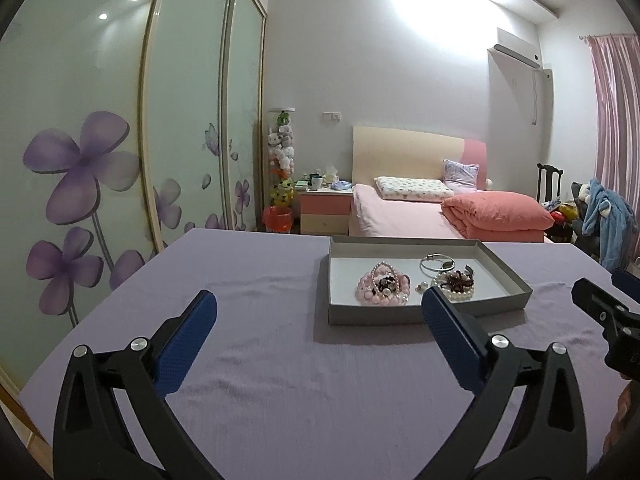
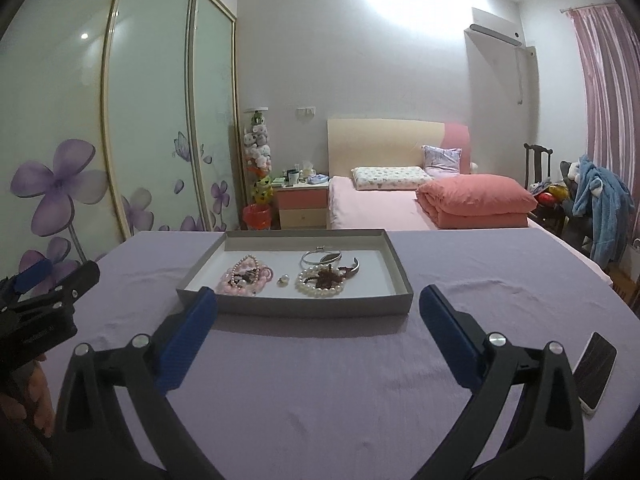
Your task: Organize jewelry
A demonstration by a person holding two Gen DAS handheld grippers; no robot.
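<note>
While both grippers hover over the purple cloth [image 2: 320,380] with their jaws spread wide and empty, the jewelry lies in the grey tray [image 2: 400,280] ahead of them. For the right gripper [image 2: 318,304] the tray is straight ahead, just beyond the fingertips, its long axis running across the line of the fingers. For the left gripper [image 1: 320,308] it lies ahead and to the right. I judge the right gripper is nearer to the white pearl bracelet [image 2: 320,285], the left nearer to the pink bead bracelet [image 1: 382,290]. A phone [image 2: 596,376] lies to the right of the right gripper. No writing can be read.
</note>
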